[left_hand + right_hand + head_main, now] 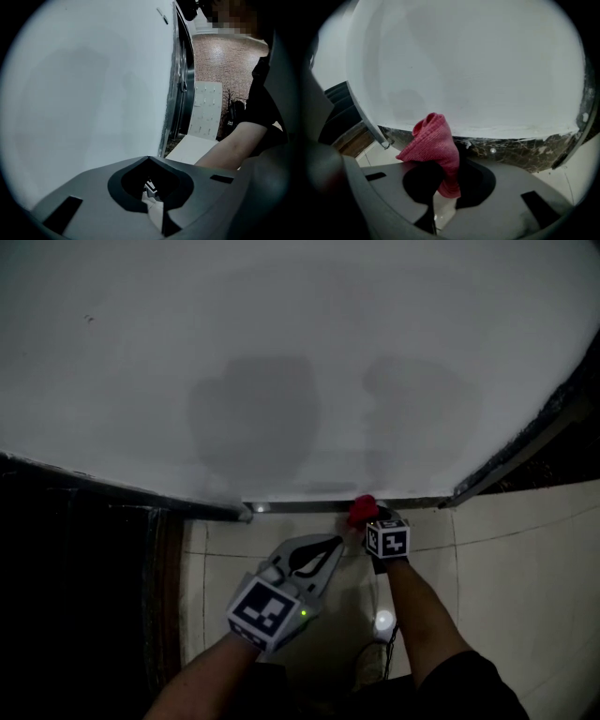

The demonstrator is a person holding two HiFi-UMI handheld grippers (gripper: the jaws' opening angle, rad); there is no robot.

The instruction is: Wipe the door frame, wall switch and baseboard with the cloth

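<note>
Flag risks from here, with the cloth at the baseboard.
1. The cloth sticks out bunched from the right gripper. Drag along the baseboard may pull it loose.
2. The left gripper, shut and empty, sits close beside the right one in the head view. A stroke to the left could knock the two together.

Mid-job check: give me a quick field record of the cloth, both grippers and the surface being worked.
cloth: red knitted cloth, bunched, clamped in the right gripper
work surface: dark marble baseboard under the white wall
cloth contact: tip at the baseboard's top edge
left gripper: jaws together, empty, over pale floor tiles
</note>
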